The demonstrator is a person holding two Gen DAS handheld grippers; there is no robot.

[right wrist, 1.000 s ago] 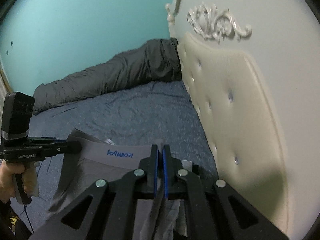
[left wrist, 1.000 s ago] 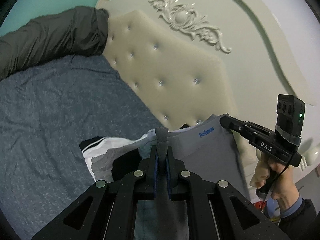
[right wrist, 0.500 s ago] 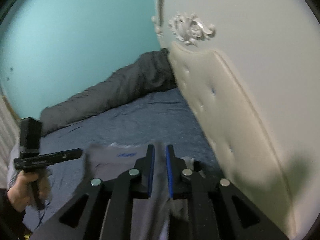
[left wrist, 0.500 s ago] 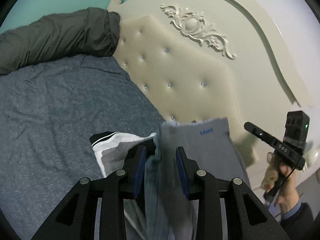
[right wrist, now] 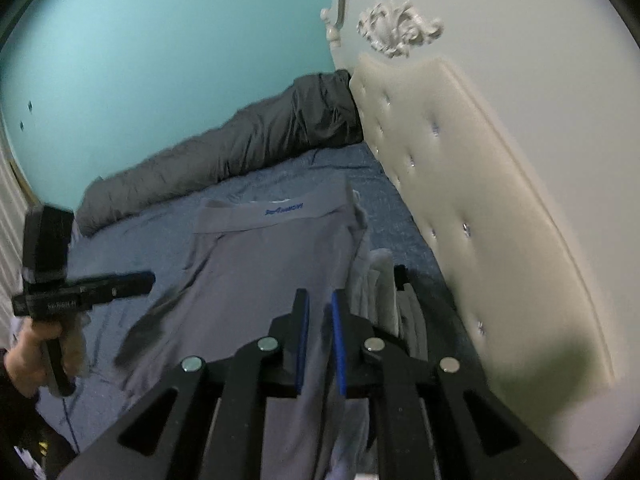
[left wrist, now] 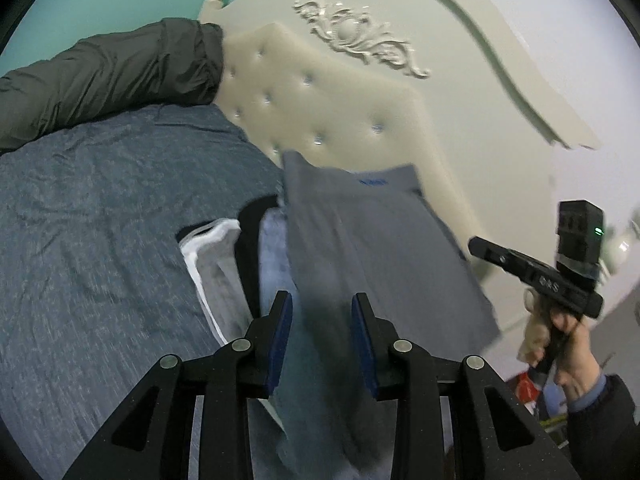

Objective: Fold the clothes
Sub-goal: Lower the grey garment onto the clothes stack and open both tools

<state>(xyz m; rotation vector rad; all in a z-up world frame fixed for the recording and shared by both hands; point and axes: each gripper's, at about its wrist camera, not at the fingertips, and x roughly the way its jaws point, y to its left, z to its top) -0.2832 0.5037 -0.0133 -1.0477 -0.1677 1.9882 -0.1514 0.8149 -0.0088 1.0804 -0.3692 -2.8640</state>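
Note:
Grey trousers (left wrist: 372,248) with a blue logo on the waistband lie on the blue bed, waistband toward the headboard; they also show in the right wrist view (right wrist: 272,264). My left gripper (left wrist: 322,304) is open just above the trouser cloth. My right gripper (right wrist: 318,300) is open above the same cloth, jaws a small way apart. A pile of folded white, black and light blue clothes (left wrist: 228,256) lies beside the trousers, seen in the right wrist view (right wrist: 384,292) next to the headboard.
A cream tufted headboard (left wrist: 344,112) stands just behind the clothes. A dark grey rolled duvet (left wrist: 108,80) lies along the teal wall (right wrist: 140,60). The blue bedsheet (left wrist: 92,216) spreads to the left.
Both grippers were shut on the trousers a second ago; they have opened, pulled back and risen. The trousers have dropped flat onto the bed.

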